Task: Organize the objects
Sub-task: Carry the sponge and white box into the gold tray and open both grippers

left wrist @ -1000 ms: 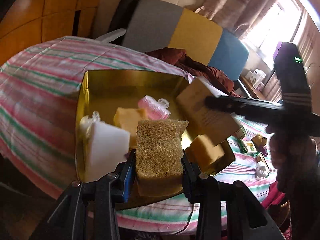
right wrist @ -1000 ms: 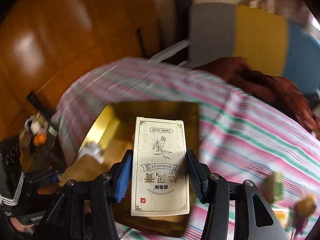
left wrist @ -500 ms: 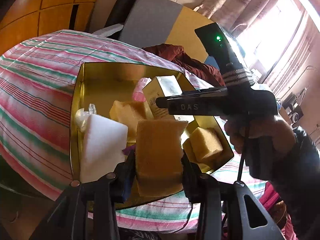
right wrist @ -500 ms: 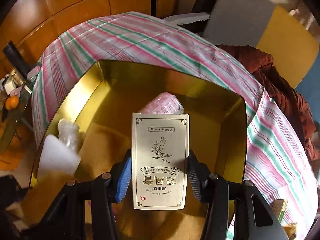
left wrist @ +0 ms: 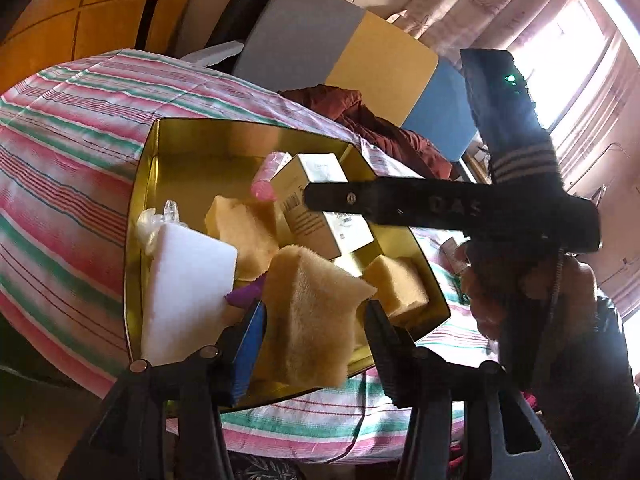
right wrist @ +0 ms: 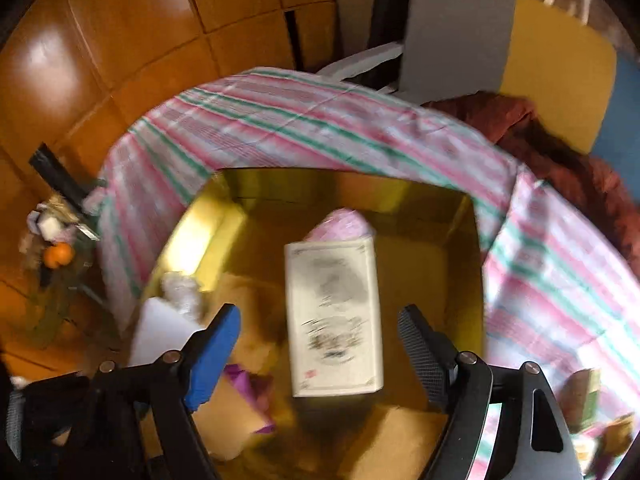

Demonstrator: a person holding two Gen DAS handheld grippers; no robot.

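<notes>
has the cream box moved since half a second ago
Yes. In the right wrist view the cream box has left the opening right gripper and dropped deeper into the gold tin, beside the pink roll.

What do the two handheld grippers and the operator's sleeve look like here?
Both grippers are black, each with two angled fingers on round silver pivot bolts. On each, one pad is blue and the other black and textured. The right gripper has a flat black bar with faint embossed letters, a block with a green LED, grey stripes and a thin cable. The sleeve is dark.
</notes>
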